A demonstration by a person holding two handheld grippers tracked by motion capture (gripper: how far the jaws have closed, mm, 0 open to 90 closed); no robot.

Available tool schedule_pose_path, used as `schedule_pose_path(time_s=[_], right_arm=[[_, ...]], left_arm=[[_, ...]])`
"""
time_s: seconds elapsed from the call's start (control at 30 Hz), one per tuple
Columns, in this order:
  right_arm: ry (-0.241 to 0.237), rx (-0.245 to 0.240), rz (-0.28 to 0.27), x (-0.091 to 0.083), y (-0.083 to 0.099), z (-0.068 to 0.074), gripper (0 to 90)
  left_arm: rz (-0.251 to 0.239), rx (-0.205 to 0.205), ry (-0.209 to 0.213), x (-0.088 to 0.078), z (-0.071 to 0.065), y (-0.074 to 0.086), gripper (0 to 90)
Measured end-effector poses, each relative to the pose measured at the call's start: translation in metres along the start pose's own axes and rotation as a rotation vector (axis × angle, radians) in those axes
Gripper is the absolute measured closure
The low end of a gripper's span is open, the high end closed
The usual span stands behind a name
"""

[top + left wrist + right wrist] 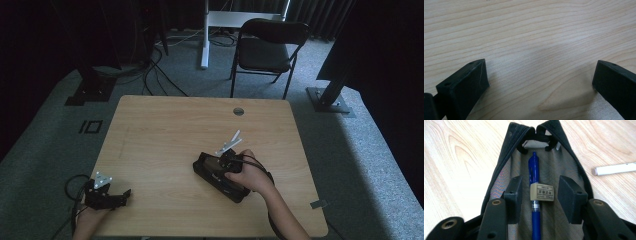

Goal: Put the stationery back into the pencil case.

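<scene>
Inside the open black pencil case [506, 167], near the table's [165, 130] front right: right gripper [540, 196] parted, jaws astride eraser [542, 192] atop blue pen [534, 195], gripping neither. Beyond, white pen [615, 168]. Far left, left gripper [540, 82] spread wide, nothing grasped.

A light wooden table [165, 135] with a round cable hole [238, 111] near its far edge stands on grey carpet [50, 130] in a dim room. Beyond it, a black folding chair [265, 50] faces the table — beside a white desk leg [204, 35]. Dark curtains [320, 15] close off the back, black stand bases [90, 90] flank both sides, and cables [155, 70] trail across the floor.
</scene>
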State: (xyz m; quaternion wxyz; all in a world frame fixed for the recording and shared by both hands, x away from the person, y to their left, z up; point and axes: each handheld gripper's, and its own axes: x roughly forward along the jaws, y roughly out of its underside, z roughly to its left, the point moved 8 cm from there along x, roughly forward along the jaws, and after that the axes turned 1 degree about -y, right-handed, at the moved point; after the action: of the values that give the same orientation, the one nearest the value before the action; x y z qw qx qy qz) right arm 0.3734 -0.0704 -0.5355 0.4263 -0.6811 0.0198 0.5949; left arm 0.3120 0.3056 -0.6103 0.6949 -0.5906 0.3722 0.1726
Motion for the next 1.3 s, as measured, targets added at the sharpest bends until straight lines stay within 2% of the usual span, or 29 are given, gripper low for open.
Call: schedule_pose_path(time_s=[0.27,0.53,0.83,1.03,1.3], right_arm=[[-0.024,0.014,-0.035,-0.013,-0.002,0.001,54.8],[-0.026,0.035,-0.121,-0.032,-0.009,-0.004,55.2],[0.029,0.102,-0.203,-0.038,-0.014,-0.023,54.4],[0.061,0.141,-0.222,-0.037,-0.014,-0.034,54.4],[0.14,0.243,-0.27,-0.031,-0.014,-0.061,53.1]], left_arm=[[0.0,0.0,0.0,0.0,0.0,0.0,0.3],[0.0,0.0,-0.001,0.0,0.0,0.0,0.3],[0.0,0.0,0.0,0.0,0.0,0.0,0.3],[0.0,0.0,0.0,0.0,0.0,0.0,0.2],[0.0,0.0,0.0,0.0,0.0,0.0,0.2]])
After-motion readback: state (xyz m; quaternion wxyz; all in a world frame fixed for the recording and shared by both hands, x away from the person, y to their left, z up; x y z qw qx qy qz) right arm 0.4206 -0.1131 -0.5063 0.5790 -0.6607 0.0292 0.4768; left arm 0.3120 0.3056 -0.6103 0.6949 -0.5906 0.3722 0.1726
